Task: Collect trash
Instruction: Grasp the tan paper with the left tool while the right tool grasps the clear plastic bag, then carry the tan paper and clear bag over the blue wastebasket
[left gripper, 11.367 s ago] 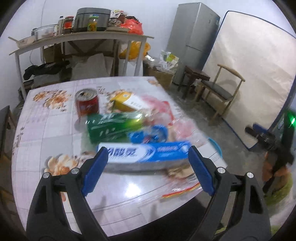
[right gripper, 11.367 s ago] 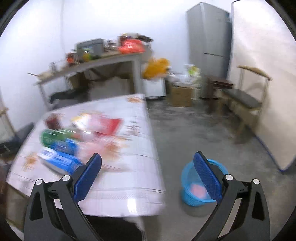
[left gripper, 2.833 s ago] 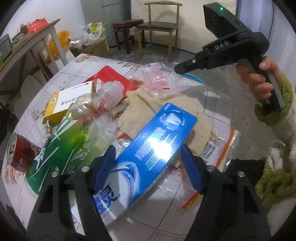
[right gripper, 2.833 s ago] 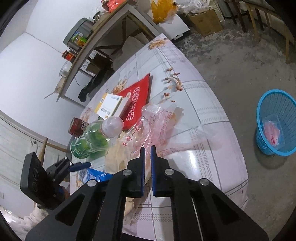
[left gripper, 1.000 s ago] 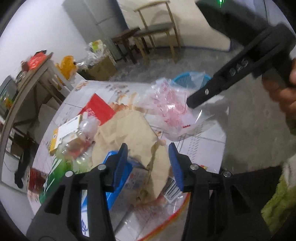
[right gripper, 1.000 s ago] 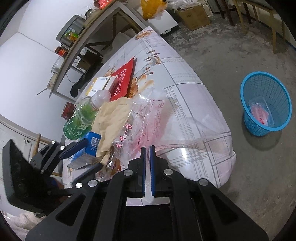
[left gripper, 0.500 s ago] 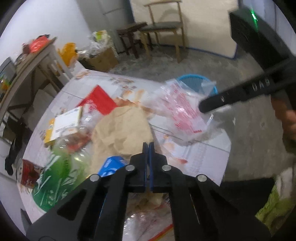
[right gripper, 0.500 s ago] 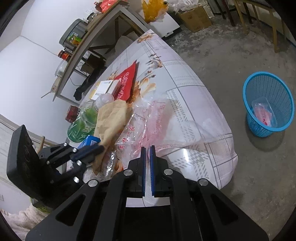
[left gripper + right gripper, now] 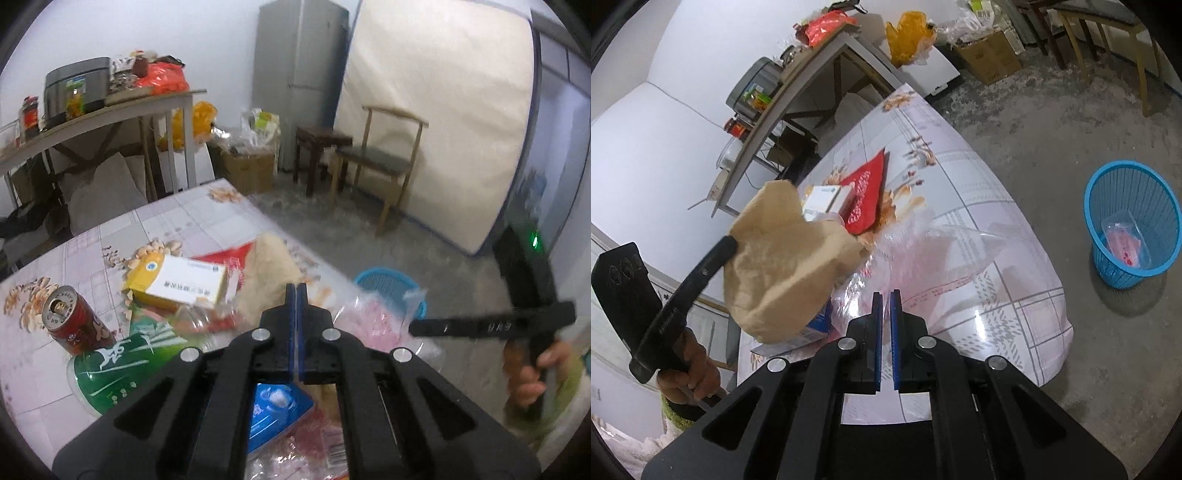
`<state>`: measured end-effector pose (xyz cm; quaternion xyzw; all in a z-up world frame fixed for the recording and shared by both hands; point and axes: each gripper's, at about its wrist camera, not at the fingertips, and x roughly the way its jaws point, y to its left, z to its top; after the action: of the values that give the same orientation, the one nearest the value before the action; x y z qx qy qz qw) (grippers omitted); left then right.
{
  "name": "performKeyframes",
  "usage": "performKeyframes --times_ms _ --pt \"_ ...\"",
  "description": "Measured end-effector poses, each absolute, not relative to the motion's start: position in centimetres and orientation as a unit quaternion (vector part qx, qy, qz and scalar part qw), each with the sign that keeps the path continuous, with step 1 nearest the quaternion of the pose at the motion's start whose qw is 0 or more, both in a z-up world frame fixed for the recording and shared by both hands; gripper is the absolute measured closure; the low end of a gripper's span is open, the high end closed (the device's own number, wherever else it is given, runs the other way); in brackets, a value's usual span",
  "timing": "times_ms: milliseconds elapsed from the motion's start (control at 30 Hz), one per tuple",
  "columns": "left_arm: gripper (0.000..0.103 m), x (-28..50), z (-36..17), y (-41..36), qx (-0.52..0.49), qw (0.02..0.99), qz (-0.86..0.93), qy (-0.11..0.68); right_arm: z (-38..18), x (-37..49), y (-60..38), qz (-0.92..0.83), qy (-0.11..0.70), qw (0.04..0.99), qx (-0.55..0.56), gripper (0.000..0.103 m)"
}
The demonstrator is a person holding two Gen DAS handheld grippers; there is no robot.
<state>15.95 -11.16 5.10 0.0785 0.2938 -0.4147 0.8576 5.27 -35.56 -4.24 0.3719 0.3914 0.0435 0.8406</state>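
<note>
A crumpled tan paper bag (image 9: 783, 266) is held lifted above the flower-patterned tabletop (image 9: 979, 206), hanging as a wrinkled, soft mass with its long axis running from an upper lobe down to a broader lower end. It is clamped at one edge by the left gripper (image 9: 296, 295), whose blue-padded jaws are seen pressed together; in the left wrist view the bag (image 9: 269, 273) rises just beyond them.

Beside the bag, toward the table's floor-side edge, a clear plastic bag with pink print (image 9: 923, 258) lies spread on the tabletop. The right gripper (image 9: 885, 299) is closed on its near edge, the jaws almost touching with film pinched between them, though the exact contact is hard to judge through the transparent material.

Under the paper bag a blue toothpaste box (image 9: 277, 406) is seen. Behind it lie a green plastic bottle (image 9: 122, 362), a yellow and white carton (image 9: 181, 284) and a flat red packet (image 9: 866, 195). A red drink can (image 9: 70, 321) stands upright near the bottle.

On the concrete floor, well apart from the table, a blue plastic basket (image 9: 1126, 192) stands with a clear wrapper (image 9: 1123, 240) inside it.
</note>
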Motion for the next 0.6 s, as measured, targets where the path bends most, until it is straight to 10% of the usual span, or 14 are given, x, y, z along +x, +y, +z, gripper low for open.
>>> performKeyframes --times_ms 533,600 --pt "0.103 13.6 9.3 -12.7 0.065 0.863 -0.436 0.249 -2.7 3.8 -37.1 0.025 0.363 0.856 0.367 0.094" --pt "0.103 13.4 9.2 -13.0 0.068 0.862 -0.434 0.251 -3.3 4.6 -36.9 0.027 0.383 0.849 0.363 0.059"
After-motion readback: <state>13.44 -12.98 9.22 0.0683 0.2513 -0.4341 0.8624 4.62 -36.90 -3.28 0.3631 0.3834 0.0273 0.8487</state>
